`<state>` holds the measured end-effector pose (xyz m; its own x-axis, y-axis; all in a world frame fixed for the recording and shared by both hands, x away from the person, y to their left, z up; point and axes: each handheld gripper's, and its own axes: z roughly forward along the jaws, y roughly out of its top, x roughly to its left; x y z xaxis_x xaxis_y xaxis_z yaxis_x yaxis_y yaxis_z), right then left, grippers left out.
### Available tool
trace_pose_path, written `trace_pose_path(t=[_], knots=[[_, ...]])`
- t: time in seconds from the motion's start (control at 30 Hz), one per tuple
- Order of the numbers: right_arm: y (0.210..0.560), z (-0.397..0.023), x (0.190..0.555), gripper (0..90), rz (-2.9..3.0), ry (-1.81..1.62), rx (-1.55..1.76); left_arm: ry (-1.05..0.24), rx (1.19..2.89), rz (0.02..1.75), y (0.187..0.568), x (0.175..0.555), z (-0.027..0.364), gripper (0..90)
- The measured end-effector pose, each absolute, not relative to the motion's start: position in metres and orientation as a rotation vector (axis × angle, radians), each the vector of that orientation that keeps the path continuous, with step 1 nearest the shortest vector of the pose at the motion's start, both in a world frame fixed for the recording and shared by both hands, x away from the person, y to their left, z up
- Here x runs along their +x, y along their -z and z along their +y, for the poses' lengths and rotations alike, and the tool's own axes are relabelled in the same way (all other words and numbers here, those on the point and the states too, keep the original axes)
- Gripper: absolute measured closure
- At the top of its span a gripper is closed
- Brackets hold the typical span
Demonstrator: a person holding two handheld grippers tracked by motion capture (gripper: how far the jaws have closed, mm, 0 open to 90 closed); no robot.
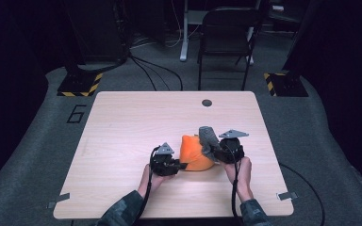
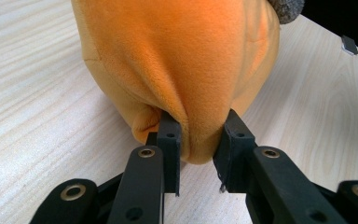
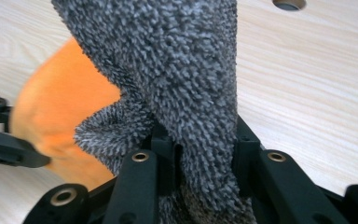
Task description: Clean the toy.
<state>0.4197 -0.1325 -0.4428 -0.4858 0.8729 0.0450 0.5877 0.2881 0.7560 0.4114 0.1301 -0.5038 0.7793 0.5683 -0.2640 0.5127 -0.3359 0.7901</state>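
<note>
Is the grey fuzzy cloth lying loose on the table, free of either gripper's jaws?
No, the right gripper has its jaws pinched on the grey fuzzy cloth, which rises between them.

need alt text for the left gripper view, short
The left gripper pinches a fold at the edge of a soft orange plush cloth, its two black jaws closed on the fabric from either side. The cloth bulges upward over a light wooden table, with a bit of grey fuzzy fabric at the top right.
</note>
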Motion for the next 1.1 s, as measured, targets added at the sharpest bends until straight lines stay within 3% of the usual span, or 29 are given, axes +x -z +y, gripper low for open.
trace_pose_path(t=[0.83,1.1], knots=[[0.499,-0.152,0.441,74.5,2.237,-0.774,1.513,-0.086,2.0,0.798,0.504,0.41,0.128,73.6],[0.493,-0.158,0.442,75.2,2.218,-0.771,1.518,-0.086,2.003,0.791,0.503,0.41,0.129,73.6]])
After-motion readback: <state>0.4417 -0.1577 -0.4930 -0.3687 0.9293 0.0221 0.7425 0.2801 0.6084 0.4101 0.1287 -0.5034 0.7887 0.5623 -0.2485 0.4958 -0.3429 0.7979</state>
